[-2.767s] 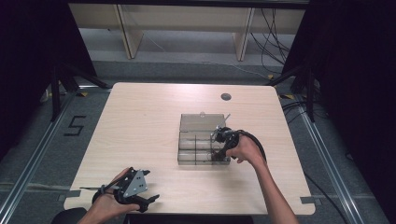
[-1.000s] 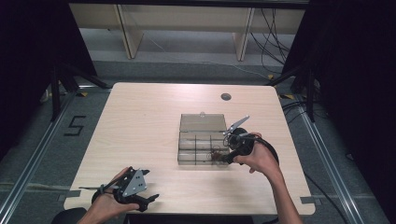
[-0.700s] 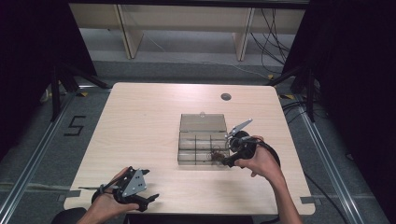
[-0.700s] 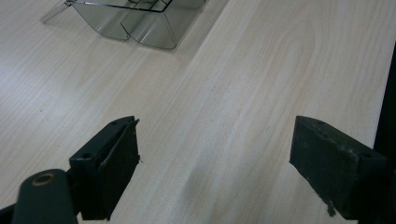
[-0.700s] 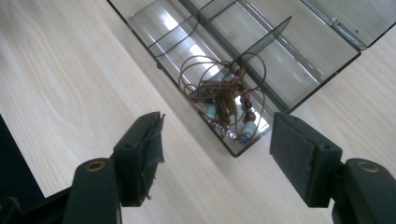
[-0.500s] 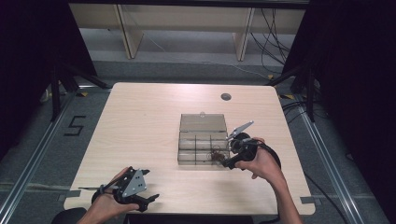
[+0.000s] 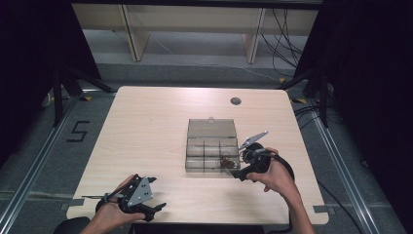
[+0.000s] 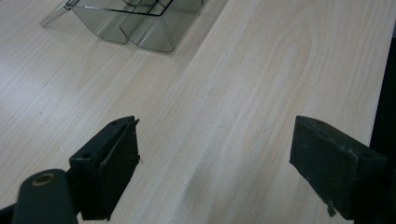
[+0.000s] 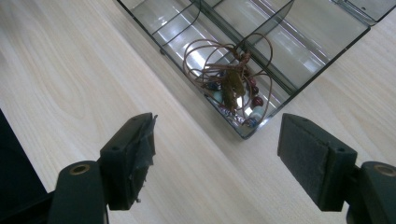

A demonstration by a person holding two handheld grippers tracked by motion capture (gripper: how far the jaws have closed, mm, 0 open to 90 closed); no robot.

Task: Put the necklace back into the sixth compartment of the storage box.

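gaping gripper (image 8: 215, 172) over table (image 8: 261, 79)

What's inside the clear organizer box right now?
The clear organizer box holds a brown cord necklace with beads in a near corner compartment. The other visible compartments look empty; the cord covers that compartment's floor.

Bare tabletop (image 7: 146, 131) left of box (image 7: 212, 152)

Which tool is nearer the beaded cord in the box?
Right. The right tool sits just beside the cord at the box's near-right corner; the left tool rests far off at the table's near-left edge.
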